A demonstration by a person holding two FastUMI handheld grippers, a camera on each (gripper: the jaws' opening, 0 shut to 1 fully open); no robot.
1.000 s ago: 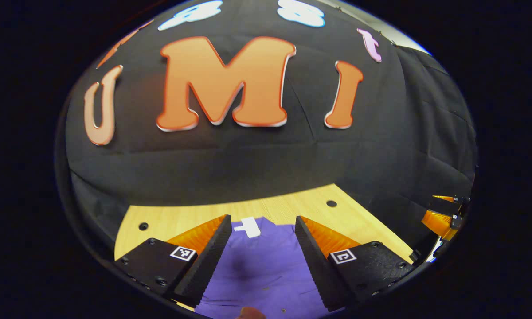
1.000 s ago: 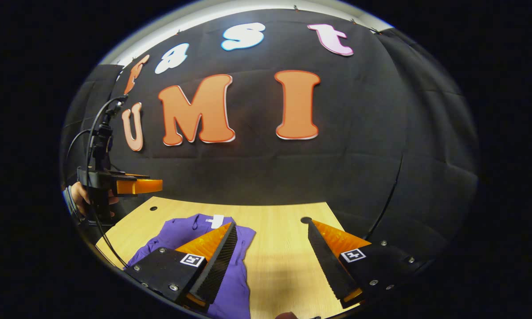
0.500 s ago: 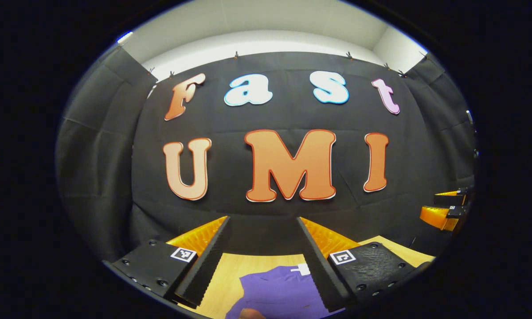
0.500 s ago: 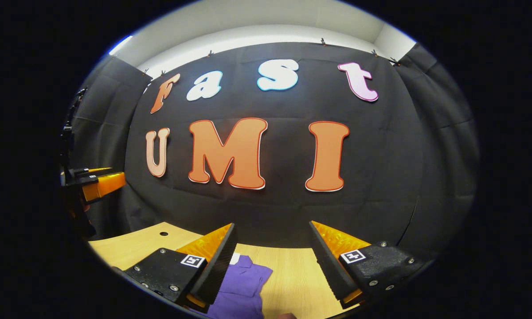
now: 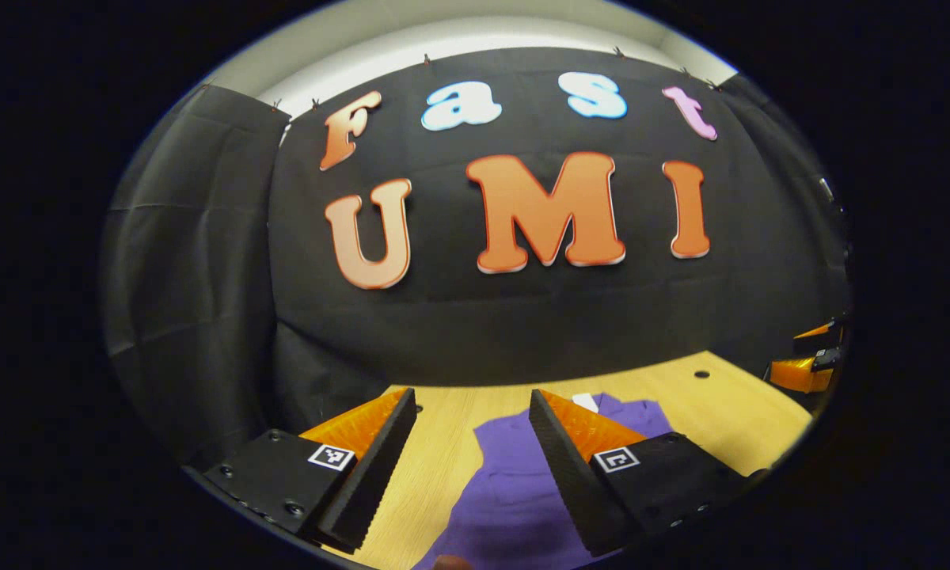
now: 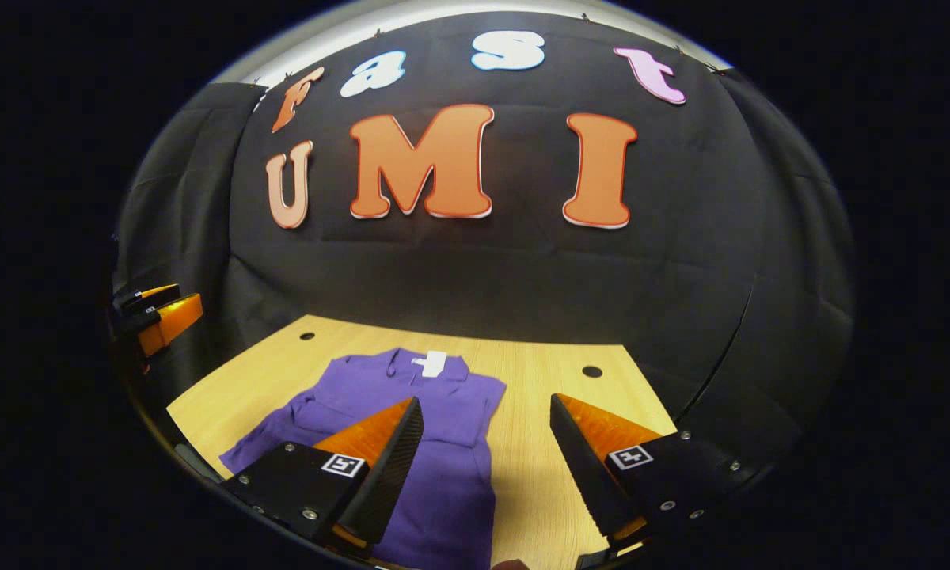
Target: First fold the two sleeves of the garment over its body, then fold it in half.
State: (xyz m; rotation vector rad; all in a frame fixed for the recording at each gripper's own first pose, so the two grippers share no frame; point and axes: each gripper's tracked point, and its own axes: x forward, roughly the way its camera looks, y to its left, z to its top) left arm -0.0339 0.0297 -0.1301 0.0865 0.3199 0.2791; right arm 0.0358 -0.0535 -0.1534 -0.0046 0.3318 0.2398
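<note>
1 purple garment (image 6: 412,427) lies flat on the desk (image 6: 554,380), its white tag (image 6: 433,362) at the far end. The right hand-held gripper (image 6: 487,459) hovers above its right edge, fingers wide, holding nothing. The left hand-held gripper (image 5: 471,455), also wide and holding nothing, hovers over its left side.

A recording booth, not a home. Black cloth (image 6: 522,285) drapes the far and side walls. A bare wooden table (image 6: 554,380) with drilled holes stands near.
</note>
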